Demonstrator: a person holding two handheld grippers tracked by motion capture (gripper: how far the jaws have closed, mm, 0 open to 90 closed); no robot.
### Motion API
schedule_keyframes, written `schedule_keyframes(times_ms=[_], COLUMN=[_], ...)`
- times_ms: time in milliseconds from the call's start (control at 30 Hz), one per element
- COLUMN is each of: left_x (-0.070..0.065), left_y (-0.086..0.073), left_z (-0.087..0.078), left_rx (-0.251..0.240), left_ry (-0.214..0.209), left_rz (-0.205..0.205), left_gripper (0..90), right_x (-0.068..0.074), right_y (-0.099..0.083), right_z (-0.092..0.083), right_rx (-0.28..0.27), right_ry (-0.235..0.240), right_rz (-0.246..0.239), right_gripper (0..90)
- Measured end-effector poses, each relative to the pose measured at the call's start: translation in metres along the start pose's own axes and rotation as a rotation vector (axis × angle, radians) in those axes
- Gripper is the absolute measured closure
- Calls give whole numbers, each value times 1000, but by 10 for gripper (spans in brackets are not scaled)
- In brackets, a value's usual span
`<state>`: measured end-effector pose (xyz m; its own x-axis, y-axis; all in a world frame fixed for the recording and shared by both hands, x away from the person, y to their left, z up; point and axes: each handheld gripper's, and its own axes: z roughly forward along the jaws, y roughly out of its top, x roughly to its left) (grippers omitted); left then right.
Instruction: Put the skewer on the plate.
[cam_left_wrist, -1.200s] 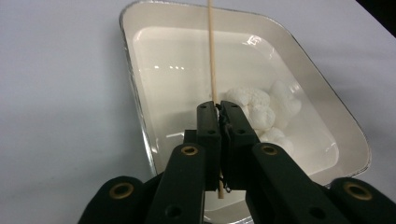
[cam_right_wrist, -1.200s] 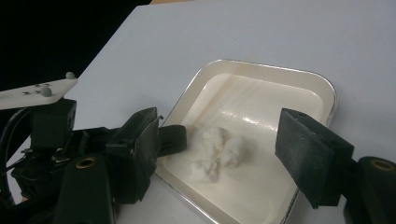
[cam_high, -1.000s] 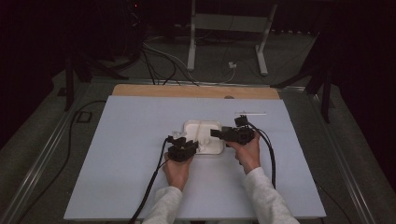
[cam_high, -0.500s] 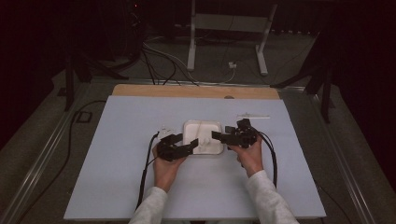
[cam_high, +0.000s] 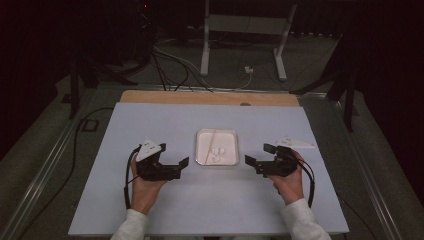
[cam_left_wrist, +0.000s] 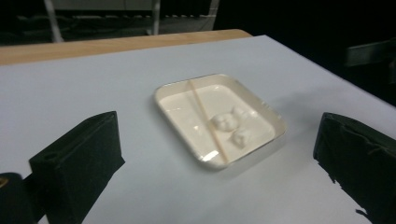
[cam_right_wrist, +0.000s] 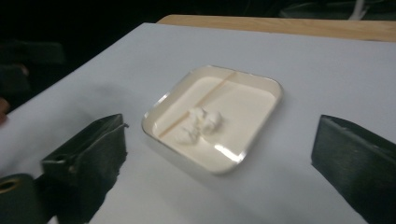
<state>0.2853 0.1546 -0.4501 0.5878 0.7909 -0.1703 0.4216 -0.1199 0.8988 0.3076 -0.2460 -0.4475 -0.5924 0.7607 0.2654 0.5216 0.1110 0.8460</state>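
Observation:
A small white tray (cam_high: 216, 132) sits in the middle of the table. Inside it lie a thin wooden stick (cam_high: 209, 142) and a few white lumps (cam_high: 218, 151). My left gripper (cam_high: 173, 155) rests on the table to the tray's left, open and empty. My right gripper (cam_high: 259, 154) rests to the tray's right, also open and empty. Both point inward at the tray without touching it. In the left gripper view the tray (cam_left_wrist: 276, 127), stick (cam_left_wrist: 205, 116) and lumps (cam_left_wrist: 227, 122) lie beyond the wide-apart fingers (cam_left_wrist: 79, 161). The right gripper view shows the tray (cam_right_wrist: 154, 131) and lumps (cam_right_wrist: 203, 119) beyond its fingers (cam_right_wrist: 88, 158).
A white sheet (cam_high: 150, 120) covers the table, with a wooden strip (cam_high: 210, 97) along the far edge. Black cables (cam_high: 129, 175) trail from both grippers toward the person. Beyond the table stand a metal frame (cam_high: 205, 45) and floor cables.
Both grippers have drawn away from the tray's sides, the left one leftward and the right one rightward, and now sit well apart from it. The tray has stayed put.

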Motion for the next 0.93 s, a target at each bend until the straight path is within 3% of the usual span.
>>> schedule_keyframes(times_ms=[367, 500, 767, 933], left_x=[20, 28, 38, 40], left_y=[-18, -28, -39, -41], left_z=[-56, -66, -81, -82], left_rx=[-82, -77, -129, -129], left_ry=[74, 104, 113, 118], left_rz=[47, 52, 24, 23], left_gripper=[6, 7, 7, 7], right_x=[-18, -23, -31, -33], right_y=[-37, -44, -56, -58], right_z=[-43, -53, -63, -63], right_rx=[-89, -103, -123, -114], right_ry=[-70, -114, -145, -150], right_rz=[-29, -57, -54, -54], right_gripper=[0, 0, 0, 0])
